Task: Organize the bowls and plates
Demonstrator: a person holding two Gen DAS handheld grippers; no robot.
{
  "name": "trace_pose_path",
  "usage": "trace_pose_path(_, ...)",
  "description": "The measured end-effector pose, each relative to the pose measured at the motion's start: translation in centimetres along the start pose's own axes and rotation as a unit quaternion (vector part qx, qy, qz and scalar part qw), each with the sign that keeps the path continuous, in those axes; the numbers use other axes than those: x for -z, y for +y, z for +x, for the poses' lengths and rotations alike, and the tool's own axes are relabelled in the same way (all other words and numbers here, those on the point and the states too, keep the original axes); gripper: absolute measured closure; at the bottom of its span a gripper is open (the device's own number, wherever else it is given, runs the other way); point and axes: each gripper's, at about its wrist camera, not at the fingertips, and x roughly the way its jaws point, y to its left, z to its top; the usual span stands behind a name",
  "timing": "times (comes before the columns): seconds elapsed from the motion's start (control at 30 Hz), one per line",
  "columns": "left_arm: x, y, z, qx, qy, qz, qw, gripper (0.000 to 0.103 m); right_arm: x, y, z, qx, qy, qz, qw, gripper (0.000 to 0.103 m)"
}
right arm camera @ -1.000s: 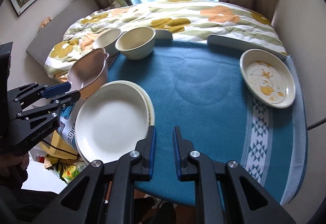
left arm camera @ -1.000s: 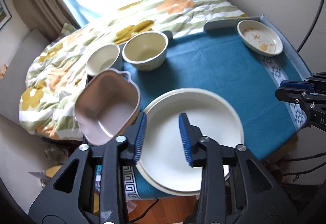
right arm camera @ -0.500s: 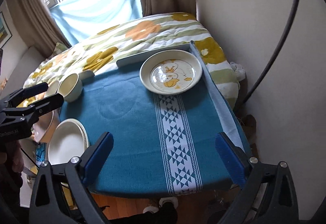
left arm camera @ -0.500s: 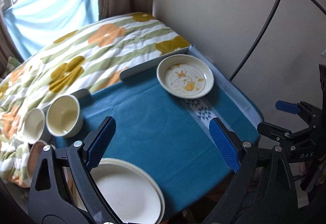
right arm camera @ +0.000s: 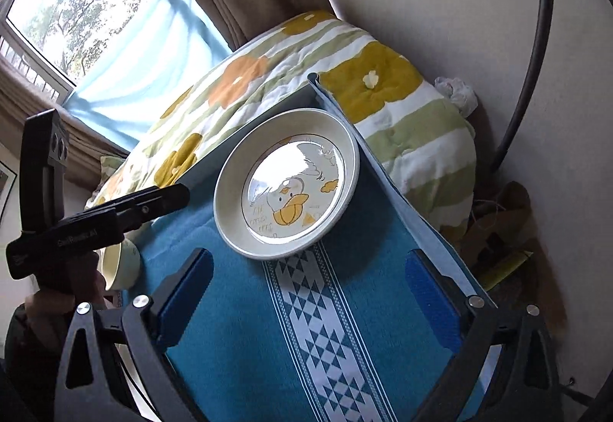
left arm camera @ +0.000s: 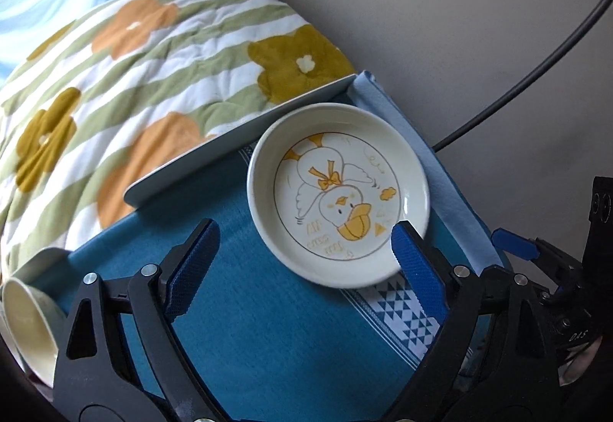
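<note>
My left gripper (left arm camera: 304, 261) and right gripper (right arm camera: 310, 276) both have fingers spread, released, near the duck plate (left arm camera: 337, 192); its lettering is unreadable.

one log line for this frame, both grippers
left gripper: open, nearing duck plate | right gripper: open, before plate | plate: resting on blue cloth

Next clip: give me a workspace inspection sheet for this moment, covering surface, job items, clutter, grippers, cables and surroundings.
Surface: blue cloth with a white patterned stripe covers the table.
Job's things: duck plate flat near the far corner; cream bowl at the left edge.
Clutter: nothing seen on the cloth.
Grippers: left gripper and right gripper both empty, jaws wide, facing the duck plate.
Cables: black cable arcs along the wall.
Surroundings: floral quilt behind, curtained window.
</note>
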Motion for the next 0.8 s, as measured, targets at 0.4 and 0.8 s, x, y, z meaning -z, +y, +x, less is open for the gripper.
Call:
trace_pose_path(0.4,-2.4,3.5,7.3,0.029,0.059,-0.023,0.9976,0.061,-2.9,-1.3,7.5,-0.007,0.02,0.04,0.999,0.039)
trace_pose_path(0.8,-2.7,4.3,8.0,0.013,0.055,-0.017,0.9983,0.091,-3.4,-2.0,8.7,0.037,0.04,0.035,0.998,0.087)
